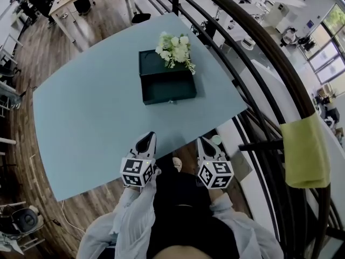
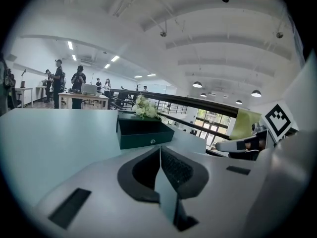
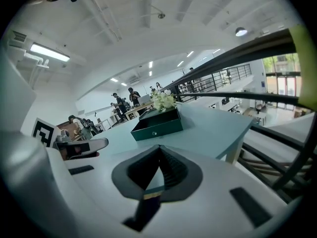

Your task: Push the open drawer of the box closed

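Left gripper [image 1: 146,141]: held low at the near edge of the bench [image 1: 91,123]; jaws together, nothing between them.
Right gripper [image 1: 205,145]: level with the left, just off the bench's near edge; jaws likewise closed and empty.
Box [image 1: 149,58]: dark green, toward the far side of the bench, well apart from both grippers.
Drawer [image 1: 168,88]: pulled out toward the person and empty inside; front panel with a small knob [image 1: 171,101] faces the grippers.
Flowers [image 1: 175,48]: white bunch lying on top of the box, clear of the drawer.
Bearing: the drawer lies straight ahead, roughly between the two grippers, the left one appearing slightly nearer.
Axis: the front panel runs across the line of reach; the drawer's travel runs away from the person, into the box.
Task status: not begun; neither gripper touches the drawer.
Coming move, as judged: reach forward over bare bench and press the panel near the knob, squarely, so the box does not slide.
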`<move>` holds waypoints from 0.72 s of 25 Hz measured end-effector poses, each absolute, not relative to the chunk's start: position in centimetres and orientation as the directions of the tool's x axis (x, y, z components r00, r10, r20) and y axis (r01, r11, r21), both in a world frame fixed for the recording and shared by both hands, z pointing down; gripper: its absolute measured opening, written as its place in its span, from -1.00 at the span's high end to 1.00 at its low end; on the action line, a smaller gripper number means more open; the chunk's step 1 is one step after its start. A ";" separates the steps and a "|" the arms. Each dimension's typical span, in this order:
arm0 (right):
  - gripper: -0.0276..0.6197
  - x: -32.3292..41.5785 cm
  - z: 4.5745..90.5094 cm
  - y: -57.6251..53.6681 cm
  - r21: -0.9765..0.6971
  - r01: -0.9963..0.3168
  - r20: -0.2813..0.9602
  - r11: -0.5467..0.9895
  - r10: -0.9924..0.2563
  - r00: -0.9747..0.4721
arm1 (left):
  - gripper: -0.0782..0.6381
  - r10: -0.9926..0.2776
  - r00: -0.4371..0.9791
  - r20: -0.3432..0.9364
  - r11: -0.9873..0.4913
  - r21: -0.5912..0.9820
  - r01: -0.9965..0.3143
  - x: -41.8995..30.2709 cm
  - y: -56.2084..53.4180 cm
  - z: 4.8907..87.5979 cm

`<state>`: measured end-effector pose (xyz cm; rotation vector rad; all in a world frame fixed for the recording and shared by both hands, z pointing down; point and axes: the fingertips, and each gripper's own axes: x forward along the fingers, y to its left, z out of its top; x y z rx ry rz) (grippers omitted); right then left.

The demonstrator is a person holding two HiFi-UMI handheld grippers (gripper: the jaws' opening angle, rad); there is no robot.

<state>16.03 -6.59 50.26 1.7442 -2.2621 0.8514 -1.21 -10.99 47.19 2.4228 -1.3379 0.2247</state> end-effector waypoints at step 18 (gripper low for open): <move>0.89 15.2 52.7 -12.6 -0.323 -0.929 0.524 0.179 -0.784 -0.333 | 0.72 -0.750 0.544 0.376 -0.464 0.285 -0.838 -0.6 -16.4 51.0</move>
